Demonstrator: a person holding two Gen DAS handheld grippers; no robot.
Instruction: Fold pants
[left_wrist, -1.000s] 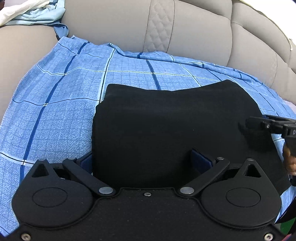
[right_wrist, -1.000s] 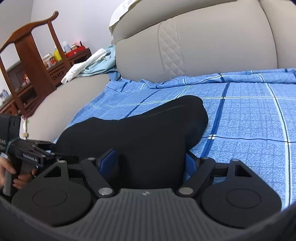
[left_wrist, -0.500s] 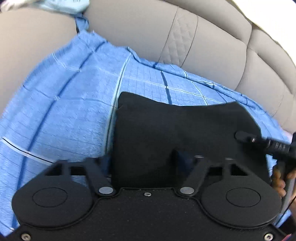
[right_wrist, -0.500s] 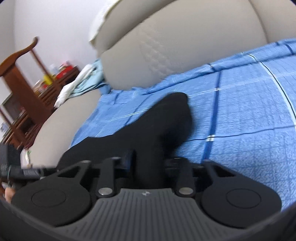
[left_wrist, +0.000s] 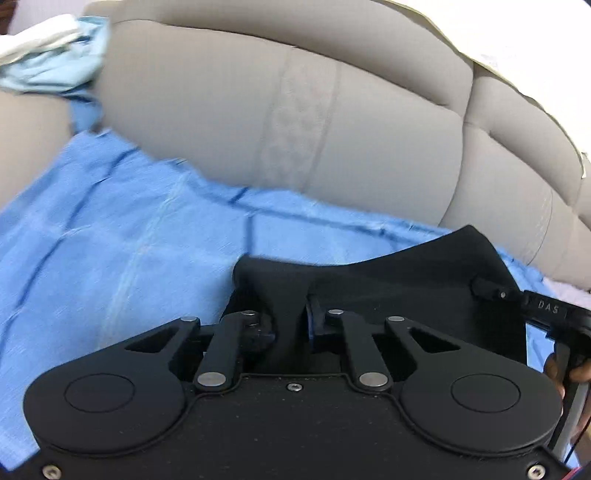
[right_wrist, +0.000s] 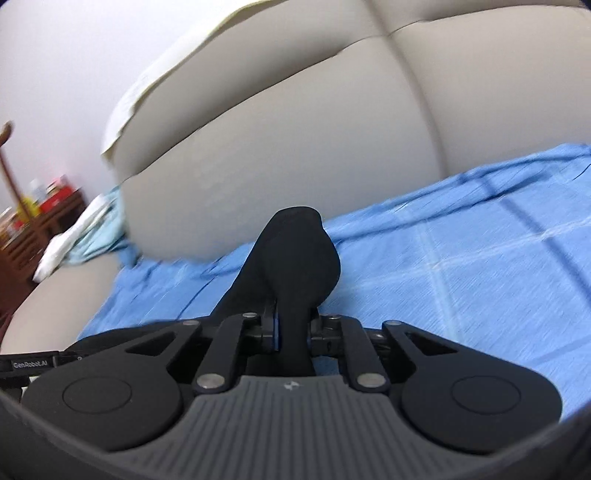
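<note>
Now both jaws, earlier wide, pinch pants (left_wrist: 406, 280).

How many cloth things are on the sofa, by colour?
Black: 1, the pants, pinched by the closing left gripper and right gripper.
Blue checked: 1, the sheet under them.
Pale blue and white: 1 bundle on the armrest; how many pieces is unclear.
Total: 3

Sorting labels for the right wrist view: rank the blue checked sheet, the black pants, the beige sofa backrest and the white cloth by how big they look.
1. beige sofa backrest
2. blue checked sheet, though nearness to the camera enlarges it
3. black pants, partly hidden by the gripper body
4. white cloth, far off and blurred
</note>
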